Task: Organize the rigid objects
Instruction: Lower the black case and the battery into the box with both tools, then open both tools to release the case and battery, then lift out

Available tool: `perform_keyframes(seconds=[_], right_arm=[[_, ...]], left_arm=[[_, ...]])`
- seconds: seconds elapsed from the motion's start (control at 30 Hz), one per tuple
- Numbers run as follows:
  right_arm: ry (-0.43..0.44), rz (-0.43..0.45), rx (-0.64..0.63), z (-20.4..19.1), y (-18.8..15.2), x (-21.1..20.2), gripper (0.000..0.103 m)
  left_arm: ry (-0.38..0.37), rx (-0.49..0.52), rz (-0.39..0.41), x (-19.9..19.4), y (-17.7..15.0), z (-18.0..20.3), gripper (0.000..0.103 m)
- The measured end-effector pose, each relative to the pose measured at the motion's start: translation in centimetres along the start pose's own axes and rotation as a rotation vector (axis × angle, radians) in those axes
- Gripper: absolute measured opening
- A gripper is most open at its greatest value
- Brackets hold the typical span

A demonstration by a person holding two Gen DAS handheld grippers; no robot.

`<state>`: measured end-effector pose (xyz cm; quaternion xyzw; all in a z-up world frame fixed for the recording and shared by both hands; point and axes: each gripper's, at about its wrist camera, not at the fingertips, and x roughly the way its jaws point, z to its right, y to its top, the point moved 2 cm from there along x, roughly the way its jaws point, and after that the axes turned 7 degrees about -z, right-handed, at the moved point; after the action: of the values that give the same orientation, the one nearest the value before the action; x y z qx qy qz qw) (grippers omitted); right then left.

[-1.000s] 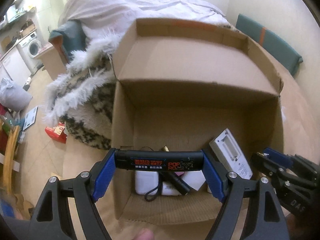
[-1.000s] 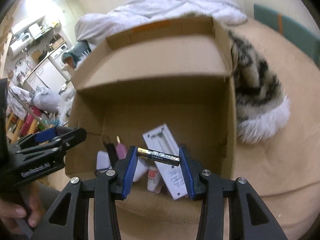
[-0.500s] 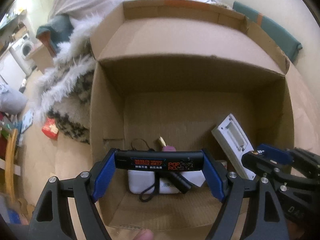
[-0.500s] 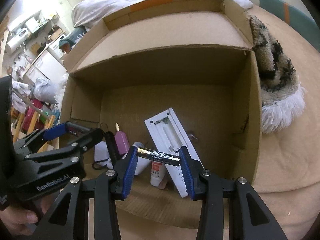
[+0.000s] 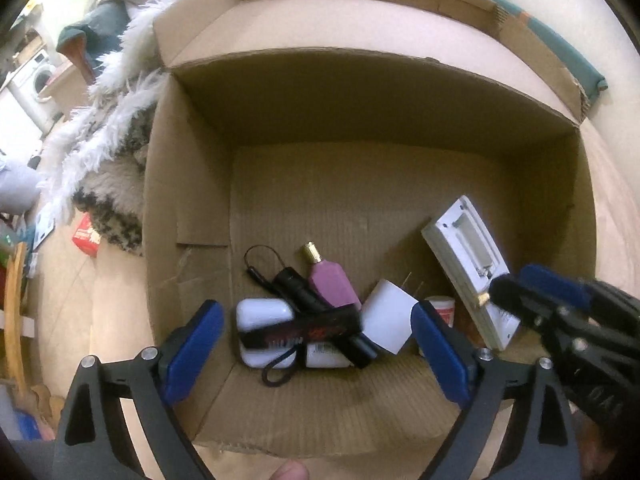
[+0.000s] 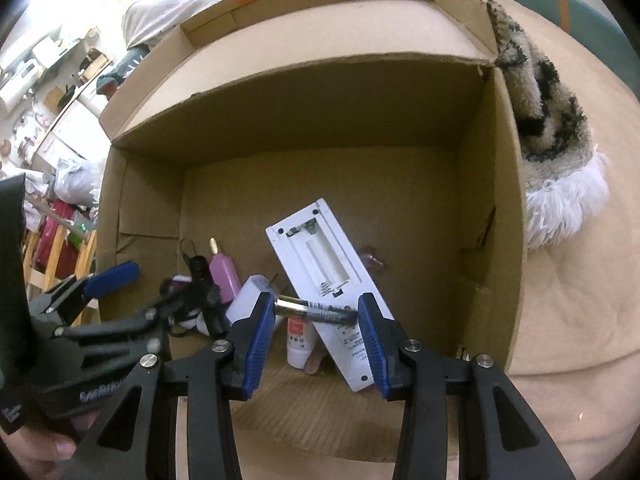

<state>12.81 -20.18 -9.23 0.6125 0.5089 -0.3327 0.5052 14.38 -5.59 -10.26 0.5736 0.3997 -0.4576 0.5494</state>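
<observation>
Both grippers hang over an open cardboard box [image 5: 188, 208] [image 6: 496, 216]. My left gripper [image 5: 316, 330] has its jaws opening, and the black stick with red print [image 5: 304, 330] lies blurred and clear of both pads, over the items on the box floor. My right gripper [image 6: 316, 312] is shut on a black and gold battery [image 6: 316, 309], held crosswise between the blue pads. On the box floor lie a white remote [image 5: 468, 264] [image 6: 324, 264] with its battery bay bare, a pink bottle [image 5: 330, 282], a black flashlight [image 5: 316, 308], a white case [image 5: 262, 314] and a white charger [image 5: 390, 324].
A furry black and white blanket [image 5: 108, 152] [image 6: 548, 112] lies against the box's side on a beige cushion [image 6: 568, 320]. A small white tube [image 6: 300, 340] stands by the remote. A red packet [image 5: 86, 234] lies on the floor at left.
The left jaws have spread and let go of the black stick, which now drops over the box's contents. Both grippers sank toward the box; the right still holds the battery.
</observation>
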Motion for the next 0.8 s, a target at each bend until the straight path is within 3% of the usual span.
perform_keyframes(seconds=[0.07,0.17,0.3,0.63,0.8], right_arm=[[0.009,0.023,0.014,0.1,0.1,-0.5,0.049],[0.051,0.053,0.046,0.4,0.5,-1.3,0.069],[0.069,0.091,0.073,0.7,1.0,-2.3,0.076],[0.144,0.115,0.146,2.3,0.4,-4.2,0.077],[0.096,0.14,0.08,1.4,-0.9,-5.8,0.078]], left_arm=[[-0.01,-0.006,0.0,-0.1,0.0,0.0,0.095],[-0.024,-0.011,0.015,-0.7,-0.1,0.0,0.098],[-0.044,0.006,0.05,-2.1,-0.2,0.1,0.099],[-0.057,-0.018,0.1,-5.4,-1.2,-1.2,0.099],[-0.07,-0.047,0.078,-6.7,-3.1,-1.5,0.099]])
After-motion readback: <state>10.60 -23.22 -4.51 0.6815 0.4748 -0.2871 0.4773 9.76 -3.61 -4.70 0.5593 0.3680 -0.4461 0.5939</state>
